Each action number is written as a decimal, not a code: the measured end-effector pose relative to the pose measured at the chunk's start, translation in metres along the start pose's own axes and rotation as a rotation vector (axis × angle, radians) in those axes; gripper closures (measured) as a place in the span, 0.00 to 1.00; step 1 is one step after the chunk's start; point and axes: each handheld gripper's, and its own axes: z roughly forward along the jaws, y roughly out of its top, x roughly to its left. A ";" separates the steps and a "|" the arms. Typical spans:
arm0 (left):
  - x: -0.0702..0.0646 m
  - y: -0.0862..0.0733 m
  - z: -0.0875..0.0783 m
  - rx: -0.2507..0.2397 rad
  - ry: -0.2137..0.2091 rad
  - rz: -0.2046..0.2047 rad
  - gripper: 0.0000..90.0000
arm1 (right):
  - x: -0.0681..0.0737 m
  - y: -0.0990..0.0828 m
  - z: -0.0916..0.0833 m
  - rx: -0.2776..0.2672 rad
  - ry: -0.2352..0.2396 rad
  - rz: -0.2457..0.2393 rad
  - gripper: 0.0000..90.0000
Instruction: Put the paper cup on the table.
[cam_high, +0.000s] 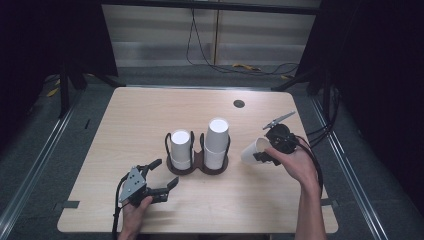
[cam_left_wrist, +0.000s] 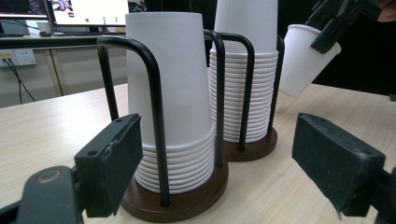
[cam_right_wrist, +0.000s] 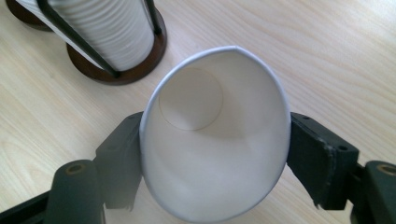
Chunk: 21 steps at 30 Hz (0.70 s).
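From the high view I have both hands on the pale wooden table (cam_high: 150, 115): my right gripper (cam_high: 264, 156) holds a single white paper cup (cam_high: 252, 150) on its side, lifted off the tabletop just to the right of the cup holder (cam_high: 197, 165), a dark wooden double base with black wire hoops. Two stacks of white cups stand upside down in it, the shorter left stack (cam_high: 181, 149) and the taller right stack (cam_high: 216, 142). My left gripper (cam_high: 157, 177) rests low on the table near its front edge, in front and to the left of the holder, jaws spread wide with nothing between them.

In the left gripper view, I look between my own two black pads at the holder (cam_left_wrist: 187, 200) straight ahead. The nearer stack (cam_left_wrist: 173, 93) sits inside its wire hoop, the farther stack (cam_left_wrist: 245, 70) behind it to the right. The pads stand well apart and touch neither stack nor hoops. At upper right, the other gripper (cam_left_wrist: 334, 23) carries the lone cup (cam_left_wrist: 303, 60) tilted in the air, clear of the table.

In the right gripper view, I look straight into the open mouth of the held cup (cam_right_wrist: 215, 135), its round bottom visible inside. The right gripper's (cam_right_wrist: 212, 158) pads press on its two sides, and the rim is squeezed into an oval. Behind it at upper left stands one stack (cam_right_wrist: 102, 28) in the holder's round base (cam_right_wrist: 140, 60).
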 end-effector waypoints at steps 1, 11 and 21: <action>0.000 0.000 0.000 0.001 -0.004 0.000 0.18 | -0.001 0.001 0.001 0.012 -0.008 -0.005 0.28; 0.000 0.000 0.000 0.003 -0.009 0.007 0.18 | -0.002 0.010 0.010 0.106 -0.059 -0.020 0.26; 0.000 0.000 0.000 0.005 -0.013 0.013 0.18 | -0.003 0.017 0.020 0.183 -0.100 -0.051 0.24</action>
